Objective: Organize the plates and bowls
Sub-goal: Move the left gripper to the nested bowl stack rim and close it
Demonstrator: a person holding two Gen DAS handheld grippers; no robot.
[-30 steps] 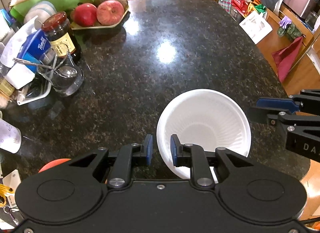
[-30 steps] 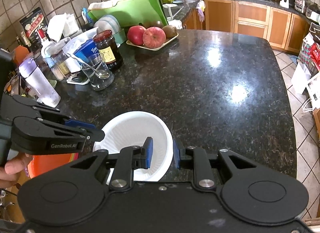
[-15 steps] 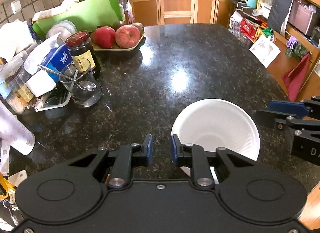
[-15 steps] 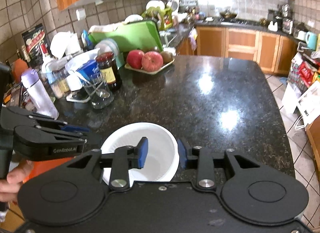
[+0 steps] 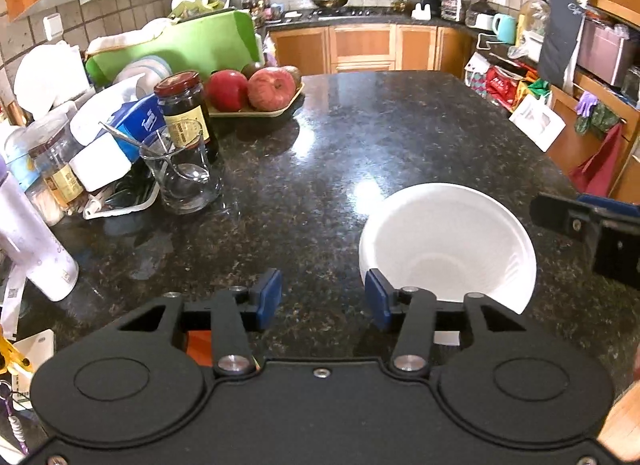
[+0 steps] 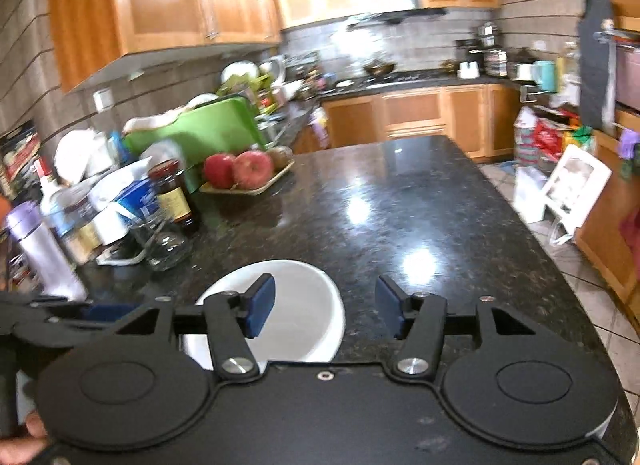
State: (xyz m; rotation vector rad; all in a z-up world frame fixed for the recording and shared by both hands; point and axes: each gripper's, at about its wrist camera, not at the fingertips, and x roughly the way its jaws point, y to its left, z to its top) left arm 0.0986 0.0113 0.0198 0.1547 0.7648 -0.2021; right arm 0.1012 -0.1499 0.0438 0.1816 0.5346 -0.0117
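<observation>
Left gripper (image 5: pixel 322 299) released, jaws just been opening, nothing between them. Right gripper (image 6: pixel 325 307) also released, jaws just been opening, empty. White bowl (image 5: pixel 446 239) upright on the dark desk (image 5: pixel 360 145), just right of the left gripper, left of the right one.

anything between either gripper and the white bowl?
Nothing visible. The white bowl sits alone on bare dark countertop. The left gripper and right gripper have just been opening, with nothing held between the fingers. The jars, glass and fruit tray stand off to the far left.
</observation>
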